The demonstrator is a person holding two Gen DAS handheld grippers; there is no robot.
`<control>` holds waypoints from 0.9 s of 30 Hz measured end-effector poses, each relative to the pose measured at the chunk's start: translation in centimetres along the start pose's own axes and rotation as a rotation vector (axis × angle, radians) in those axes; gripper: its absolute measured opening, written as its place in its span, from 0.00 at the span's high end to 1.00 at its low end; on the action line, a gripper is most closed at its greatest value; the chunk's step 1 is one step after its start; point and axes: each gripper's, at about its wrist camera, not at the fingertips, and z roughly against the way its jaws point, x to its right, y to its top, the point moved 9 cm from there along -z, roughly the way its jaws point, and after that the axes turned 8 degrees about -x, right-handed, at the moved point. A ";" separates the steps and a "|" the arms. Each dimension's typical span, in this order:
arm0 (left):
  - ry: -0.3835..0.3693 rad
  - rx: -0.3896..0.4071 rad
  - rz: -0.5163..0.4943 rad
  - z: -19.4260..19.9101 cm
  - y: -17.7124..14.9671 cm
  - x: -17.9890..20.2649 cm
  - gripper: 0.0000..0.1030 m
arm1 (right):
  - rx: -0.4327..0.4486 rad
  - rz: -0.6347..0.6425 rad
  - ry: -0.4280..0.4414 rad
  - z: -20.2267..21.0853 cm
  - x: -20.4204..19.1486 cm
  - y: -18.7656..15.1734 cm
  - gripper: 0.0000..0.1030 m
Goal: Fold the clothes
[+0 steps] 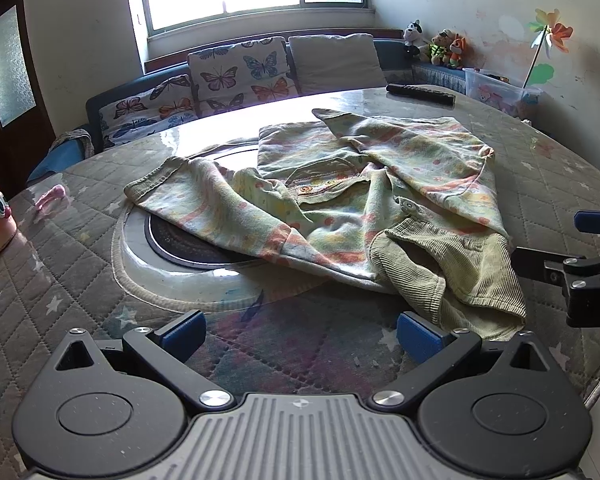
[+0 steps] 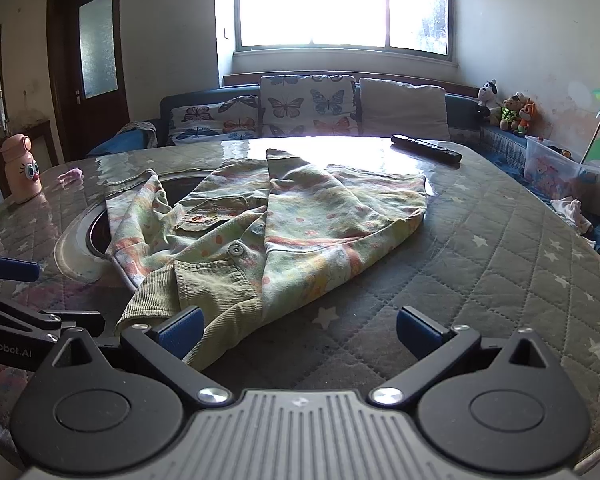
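Note:
A small patterned green and orange garment (image 1: 340, 184) with a green corduroy collar (image 1: 448, 276) lies crumpled on the quilted table, one sleeve stretched left over a round inset. It also shows in the right wrist view (image 2: 300, 216), its collar (image 2: 204, 292) nearest. My left gripper (image 1: 300, 336) is open and empty, just in front of the garment's near edge, its right fingertip (image 1: 416, 336) beside the collar. My right gripper (image 2: 298, 334) is open and empty, its left fingertip (image 2: 180, 332) at the collar's edge. The right gripper also shows at the right edge of the left wrist view (image 1: 588, 256).
A black remote (image 1: 420, 94) lies at the table's far side. A pink bottle (image 2: 20, 168) and a small pink item (image 2: 71, 177) sit at the left. The round inset (image 1: 188, 248) is partly covered. A sofa with butterfly cushions (image 1: 236, 68) stands behind; a plastic box (image 2: 556, 168) at right.

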 end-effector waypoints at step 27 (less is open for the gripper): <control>-0.014 -0.027 -0.018 -0.2 -0.8 -0.1 0.00 | -0.021 0.003 0.001 0.1 0.0 -0.6 0.00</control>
